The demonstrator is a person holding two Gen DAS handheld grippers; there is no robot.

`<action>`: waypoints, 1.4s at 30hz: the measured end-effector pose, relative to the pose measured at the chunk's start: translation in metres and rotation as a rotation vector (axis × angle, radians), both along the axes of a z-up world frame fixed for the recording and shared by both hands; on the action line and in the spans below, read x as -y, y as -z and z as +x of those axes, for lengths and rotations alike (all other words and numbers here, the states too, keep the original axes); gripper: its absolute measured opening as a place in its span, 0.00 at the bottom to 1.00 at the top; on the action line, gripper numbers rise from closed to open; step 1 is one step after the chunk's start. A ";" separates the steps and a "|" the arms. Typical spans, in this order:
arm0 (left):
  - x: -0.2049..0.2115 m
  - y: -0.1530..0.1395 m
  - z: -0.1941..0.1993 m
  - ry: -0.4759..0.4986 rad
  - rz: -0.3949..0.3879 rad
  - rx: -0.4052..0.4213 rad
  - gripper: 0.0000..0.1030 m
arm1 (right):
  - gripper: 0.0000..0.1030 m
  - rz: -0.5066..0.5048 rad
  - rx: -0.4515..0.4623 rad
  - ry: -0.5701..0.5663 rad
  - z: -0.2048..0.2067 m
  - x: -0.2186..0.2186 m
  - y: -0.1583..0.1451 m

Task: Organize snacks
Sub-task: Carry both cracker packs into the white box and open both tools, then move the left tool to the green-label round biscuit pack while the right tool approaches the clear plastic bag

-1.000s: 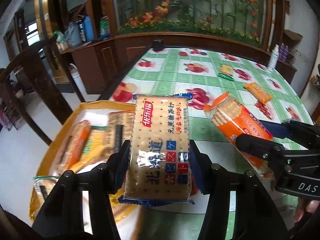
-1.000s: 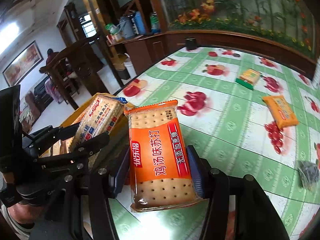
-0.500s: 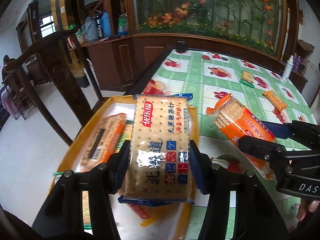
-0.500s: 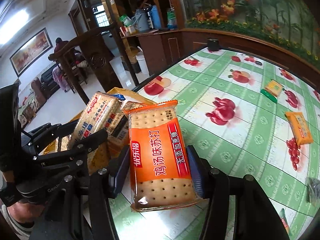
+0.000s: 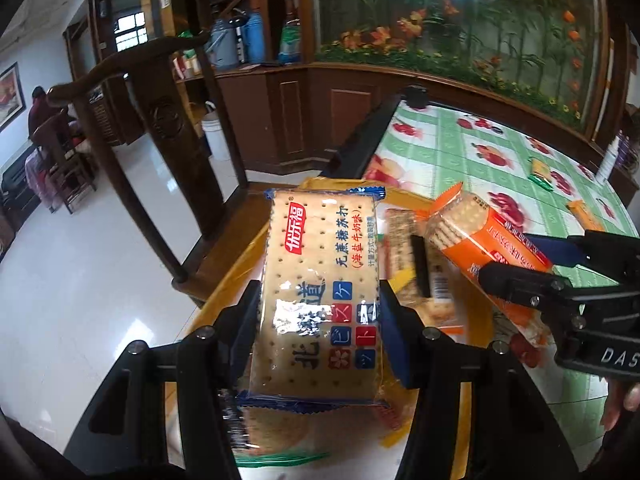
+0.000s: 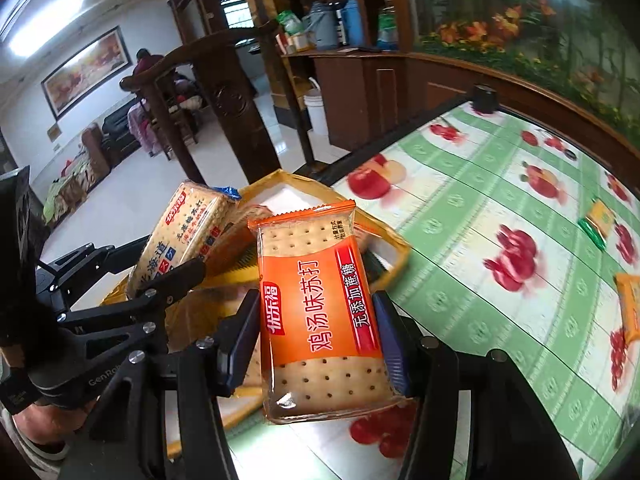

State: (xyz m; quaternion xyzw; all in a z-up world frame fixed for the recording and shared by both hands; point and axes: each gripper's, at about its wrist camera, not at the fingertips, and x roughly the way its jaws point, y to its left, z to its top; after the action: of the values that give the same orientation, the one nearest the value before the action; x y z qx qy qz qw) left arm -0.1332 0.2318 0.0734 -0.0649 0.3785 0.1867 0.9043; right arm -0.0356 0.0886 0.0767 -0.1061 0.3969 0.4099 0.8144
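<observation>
Now:
- Both claws have swung from over the worktop (image 6: 460,248) to above the yellow tray (image 6: 400,258), so the drop looks next.
- Left claw (image 5: 318,320) grips the blue cracker pack (image 5: 320,292).
- Right claw (image 6: 316,344) grips the orange cracker pack (image 6: 320,312).
- Count: two packs held, three loose on the worktop; tray contents too blurred to count.

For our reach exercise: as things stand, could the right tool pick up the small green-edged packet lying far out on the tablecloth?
Probably not yet. The right tool is shut on the orange cracker pack, so its jaws are full, and the green-edged packet lies well away across the tablecloth.
</observation>
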 end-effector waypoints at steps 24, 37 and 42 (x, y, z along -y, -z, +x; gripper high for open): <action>-0.009 0.010 -0.008 -0.022 0.016 -0.026 0.76 | 0.63 0.029 -0.110 -0.020 0.009 -0.038 0.018; 0.034 -0.006 0.001 0.051 0.032 0.008 0.84 | 0.69 0.056 -0.073 0.061 0.004 0.020 0.003; 0.071 -0.004 0.015 0.141 0.042 -0.010 0.84 | 0.71 0.056 -0.081 0.139 0.007 0.059 0.008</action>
State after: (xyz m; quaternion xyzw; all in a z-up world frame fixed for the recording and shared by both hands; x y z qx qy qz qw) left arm -0.1183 0.1607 0.0777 -0.0183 0.3828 0.1304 0.9144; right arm -0.0283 0.0292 0.0689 -0.0387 0.4242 0.3671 0.8269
